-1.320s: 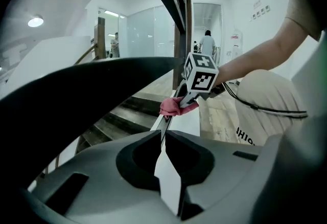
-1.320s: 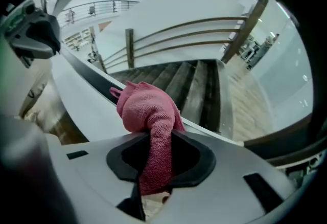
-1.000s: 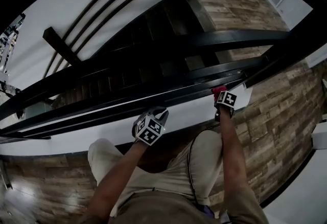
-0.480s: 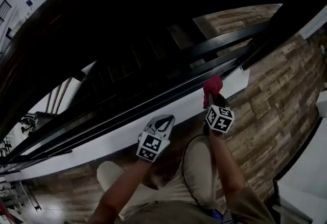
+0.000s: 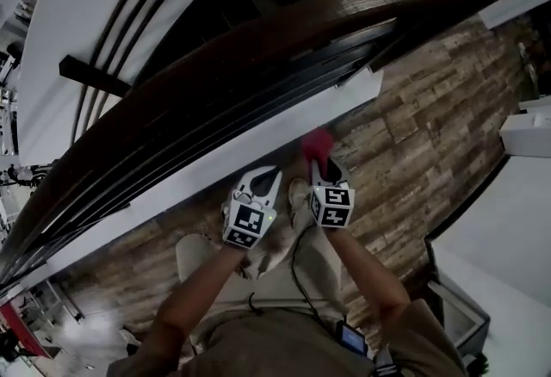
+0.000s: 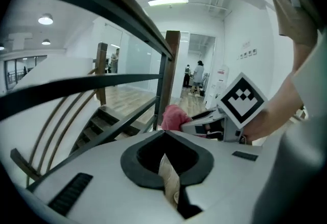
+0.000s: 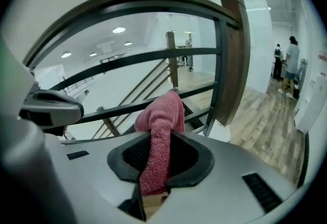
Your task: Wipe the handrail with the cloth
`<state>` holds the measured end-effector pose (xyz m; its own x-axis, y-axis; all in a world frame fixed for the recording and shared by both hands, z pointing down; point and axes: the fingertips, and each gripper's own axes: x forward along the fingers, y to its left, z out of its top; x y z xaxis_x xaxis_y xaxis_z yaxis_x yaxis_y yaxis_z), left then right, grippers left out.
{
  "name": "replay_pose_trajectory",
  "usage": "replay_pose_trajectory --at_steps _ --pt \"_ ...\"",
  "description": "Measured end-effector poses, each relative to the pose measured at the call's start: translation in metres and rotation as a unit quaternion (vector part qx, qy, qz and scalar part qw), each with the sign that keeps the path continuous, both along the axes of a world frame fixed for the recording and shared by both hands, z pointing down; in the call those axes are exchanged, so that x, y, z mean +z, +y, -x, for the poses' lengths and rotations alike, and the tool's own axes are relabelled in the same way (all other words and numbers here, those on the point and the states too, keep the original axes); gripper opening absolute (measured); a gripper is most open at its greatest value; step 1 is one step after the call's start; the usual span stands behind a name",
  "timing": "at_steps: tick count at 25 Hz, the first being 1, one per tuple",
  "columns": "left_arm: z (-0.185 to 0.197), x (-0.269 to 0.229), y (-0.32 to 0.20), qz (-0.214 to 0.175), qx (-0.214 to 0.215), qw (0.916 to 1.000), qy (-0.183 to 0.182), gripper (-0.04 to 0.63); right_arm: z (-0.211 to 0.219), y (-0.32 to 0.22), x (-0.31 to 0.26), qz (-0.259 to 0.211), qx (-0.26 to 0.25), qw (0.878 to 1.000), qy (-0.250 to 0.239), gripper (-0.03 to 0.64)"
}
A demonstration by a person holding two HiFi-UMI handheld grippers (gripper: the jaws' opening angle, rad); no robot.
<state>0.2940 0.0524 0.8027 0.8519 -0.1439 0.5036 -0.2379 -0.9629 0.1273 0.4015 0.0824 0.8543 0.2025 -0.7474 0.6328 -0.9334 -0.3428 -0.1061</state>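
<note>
While the right gripper (image 5: pixel 319 167) clamps the pink cloth (image 5: pixel 316 143) in its jaws near the dark wooden handrail (image 5: pixel 258 46), the left gripper (image 5: pixel 261 177) hangs just beside it, jaws pressed together on nothing.

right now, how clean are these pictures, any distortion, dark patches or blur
Head view: the fisheye bows the handrail into an arc, and it reads dark with little detail. Left gripper view: black corners, and the ceiling light burns white. Right gripper view: a round black border, but the cloth is sharp.
</note>
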Motion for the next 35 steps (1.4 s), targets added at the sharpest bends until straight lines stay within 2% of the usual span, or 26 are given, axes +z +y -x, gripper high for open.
replay_pose_trajectory --at_steps 5,10,13,17,21,26,35 --pt "0.021 -0.104 0.024 0.016 -0.002 0.9995 -0.028 0.014 0.018 0.034 -0.126 0.037 -0.098 0.994 0.025 0.094" --pt "0.041 -0.215 0.023 0.003 -0.029 0.9982 -0.052 0.014 0.015 0.037 -0.247 0.057 -0.175 0.98 0.071 0.094" --pt "0.051 -0.278 0.017 -0.007 -0.06 0.997 -0.048 0.014 0.018 0.029 -0.307 0.061 -0.219 0.97 0.083 0.094" --pt "0.061 -0.34 0.006 -0.023 -0.107 0.9934 -0.035 0.014 0.03 0.005 -0.361 0.057 -0.281 0.954 0.089 0.094" --pt "0.066 -0.371 -0.012 -0.042 -0.144 0.9882 -0.03 0.014 0.034 -0.028 -0.385 0.052 -0.331 0.937 0.1 0.094" --pt "0.087 -0.395 -0.039 -0.051 -0.21 0.976 -0.022 0.014 0.044 -0.074 -0.409 0.033 -0.38 0.917 0.113 0.094" --pt "0.156 -0.41 -0.054 -0.049 -0.299 0.9527 -0.017 0.014 0.108 -0.12 -0.457 -0.04 -0.438 0.89 0.121 0.094"
